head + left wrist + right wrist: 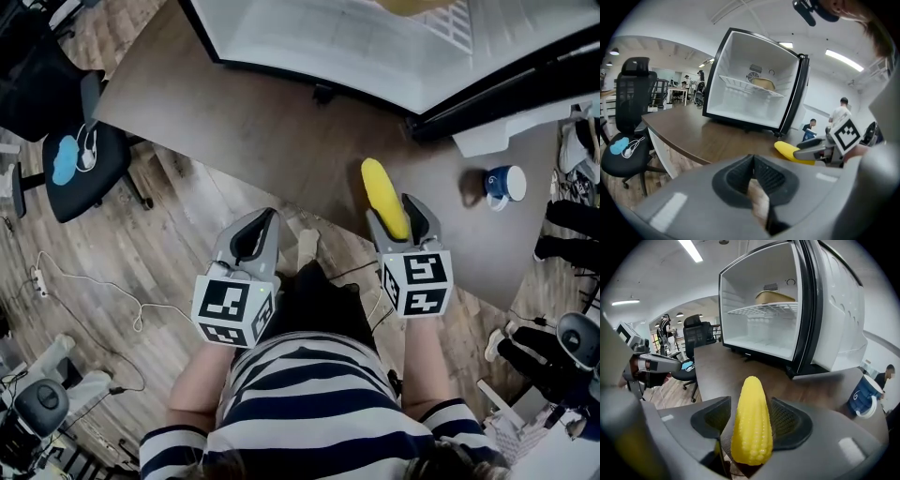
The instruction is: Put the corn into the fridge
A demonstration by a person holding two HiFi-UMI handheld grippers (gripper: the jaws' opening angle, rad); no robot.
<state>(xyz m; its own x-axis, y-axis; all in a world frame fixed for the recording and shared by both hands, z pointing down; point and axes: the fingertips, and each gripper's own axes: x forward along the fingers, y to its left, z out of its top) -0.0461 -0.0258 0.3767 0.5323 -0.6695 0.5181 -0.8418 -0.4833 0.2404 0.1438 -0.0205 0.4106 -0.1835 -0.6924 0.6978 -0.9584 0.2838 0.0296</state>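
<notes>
A yellow corn cob (384, 195) lies at the near edge of the brown table (253, 131), its tip pointing toward the open fridge (309, 37). My right gripper (394, 212) is open around it. In the right gripper view the corn (751, 420) sits between the pads with a gap on its left side and the right pad close beside it. My left gripper (263, 225) hangs shut and empty over the floor, just off the table edge. In the left gripper view its jaws (752, 161) meet at the tips, and the corn (790, 151) shows to the right.
The fridge (764, 319) stands on the table with its door (839, 310) swung wide and a tan object (773, 297) on its wire shelf. A blue mug (504, 183) stands on the table to the right. A black office chair (80, 159) is on the floor at left.
</notes>
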